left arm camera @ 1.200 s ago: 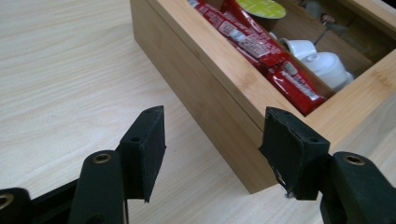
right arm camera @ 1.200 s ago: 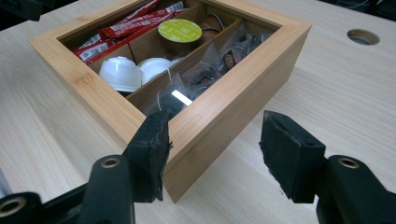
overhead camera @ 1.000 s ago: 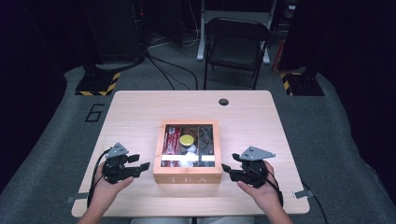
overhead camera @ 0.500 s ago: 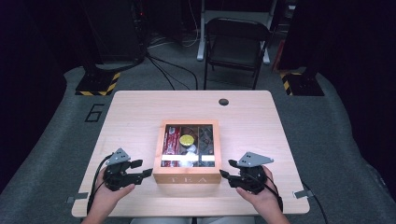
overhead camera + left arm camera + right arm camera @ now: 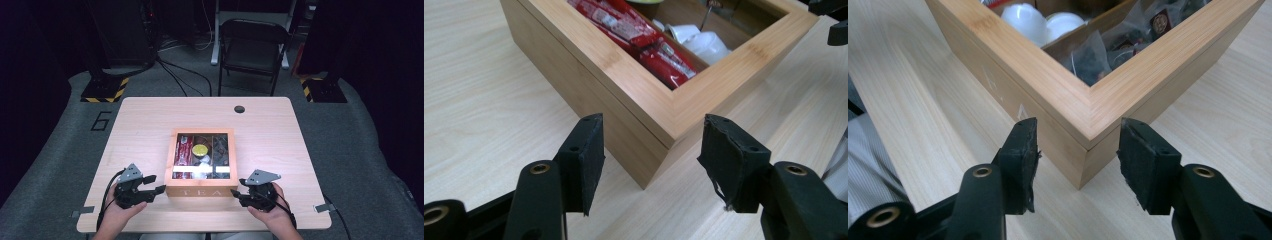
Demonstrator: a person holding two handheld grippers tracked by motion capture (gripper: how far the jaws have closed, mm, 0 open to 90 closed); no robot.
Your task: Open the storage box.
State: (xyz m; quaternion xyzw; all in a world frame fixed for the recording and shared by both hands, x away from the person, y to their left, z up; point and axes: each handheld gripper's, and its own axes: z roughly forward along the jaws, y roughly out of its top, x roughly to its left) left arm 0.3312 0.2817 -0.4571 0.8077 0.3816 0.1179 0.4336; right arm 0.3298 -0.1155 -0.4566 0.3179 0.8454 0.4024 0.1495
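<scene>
A wooden tea box [image 5: 202, 192] with a window lid sits mid-table, holding red packets [image 5: 644, 37], white cups [image 5: 1040, 20] and dark tea bags [image 5: 1108, 50]. My left gripper [image 5: 155, 184] points at the box's near left corner. In the left gripper view that corner [image 5: 646, 165] lies between the pads of the left gripper [image 5: 649, 150], which do not touch it. My right gripper [image 5: 241, 196] faces the near right corner, and the right gripper view shows this gripper [image 5: 1078, 147] straddling the corner with small gaps. Both pairs of jaws have just been closing around the corners.
The light wooden table [image 5: 150, 125] has a round cable hole [image 5: 239, 109] at the back. A black chair [image 5: 252, 45] stands beyond the far edge. A striped stand base [image 5: 105, 90] and a painted 6 [image 5: 101, 121] lie on the floor at the left.
Both grippers have drawn in to the box's near corners. The right one has sunk and shifted left toward the box. Both pairs of jaws stand narrower than before.
</scene>
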